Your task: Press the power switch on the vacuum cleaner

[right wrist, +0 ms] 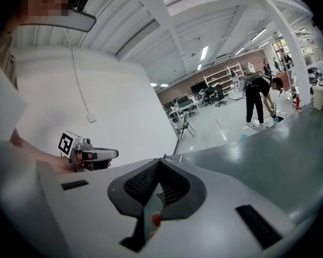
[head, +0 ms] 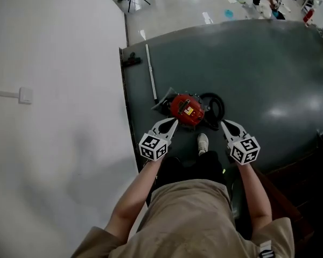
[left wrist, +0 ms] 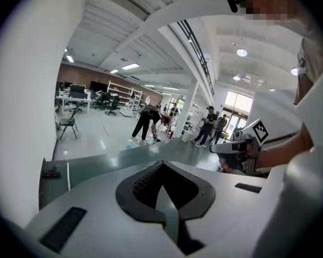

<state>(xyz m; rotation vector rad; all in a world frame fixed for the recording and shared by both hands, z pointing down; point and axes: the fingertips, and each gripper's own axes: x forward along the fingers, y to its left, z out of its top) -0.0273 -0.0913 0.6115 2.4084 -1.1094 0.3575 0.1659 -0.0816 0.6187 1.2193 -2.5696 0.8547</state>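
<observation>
red vacuum cleaner (head: 179, 106), yellow label (head: 188, 110), print unreadable

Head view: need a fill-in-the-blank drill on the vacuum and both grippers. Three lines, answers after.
1. The vacuum has a ___ body.
2. In the head view, the black hose lies coiled at the vacuum's ___ side.
3. The left gripper and right gripper both have their jaws ___, with nothing held.

Missing words: red; right; shut
</observation>
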